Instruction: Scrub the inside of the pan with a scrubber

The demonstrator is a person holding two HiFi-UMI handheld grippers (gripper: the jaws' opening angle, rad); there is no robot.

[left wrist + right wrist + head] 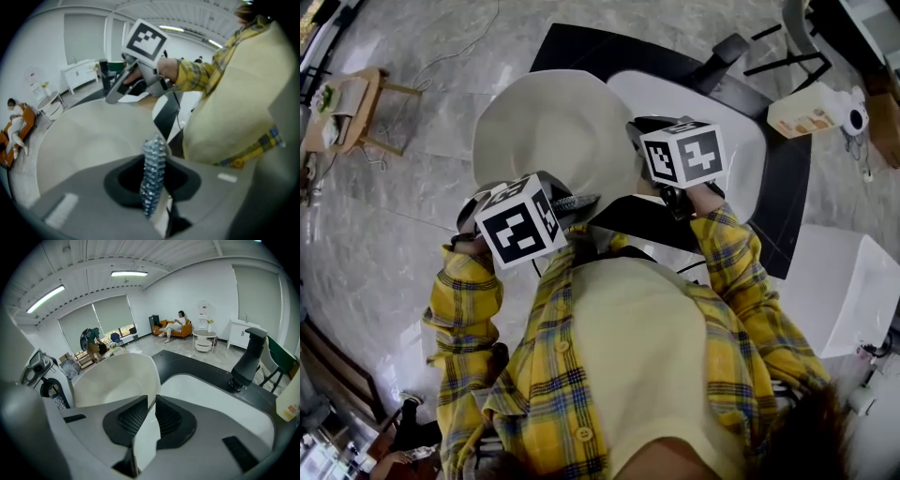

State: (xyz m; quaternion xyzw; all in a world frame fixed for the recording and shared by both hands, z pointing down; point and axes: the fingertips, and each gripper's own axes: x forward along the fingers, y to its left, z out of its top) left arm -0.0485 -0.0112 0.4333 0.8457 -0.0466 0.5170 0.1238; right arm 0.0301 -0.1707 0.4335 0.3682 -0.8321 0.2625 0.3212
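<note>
The pan [555,131] is a big white basin held tilted above the counter's left end. My right gripper [151,420] is shut on its rim, and the pan's [115,380] pale inside opens to the left of the jaws. My left gripper [154,180] is shut on a silvery steel-wool scrubber [153,171], which stands upright between the jaws just over the pan's inner wall [89,140]. In the head view both marker cubes show, the left gripper [521,221] at the pan's near edge and the right gripper [682,154] at its right edge. The jaws themselves are hidden there.
A white sink [727,141] is set in a black counter [787,197], with a black faucet [247,357] behind it. A soap bottle [811,111] stands at the counter's far right. A wooden stool [354,111] is on the floor at left. People are across the room, one on a sofa [174,325].
</note>
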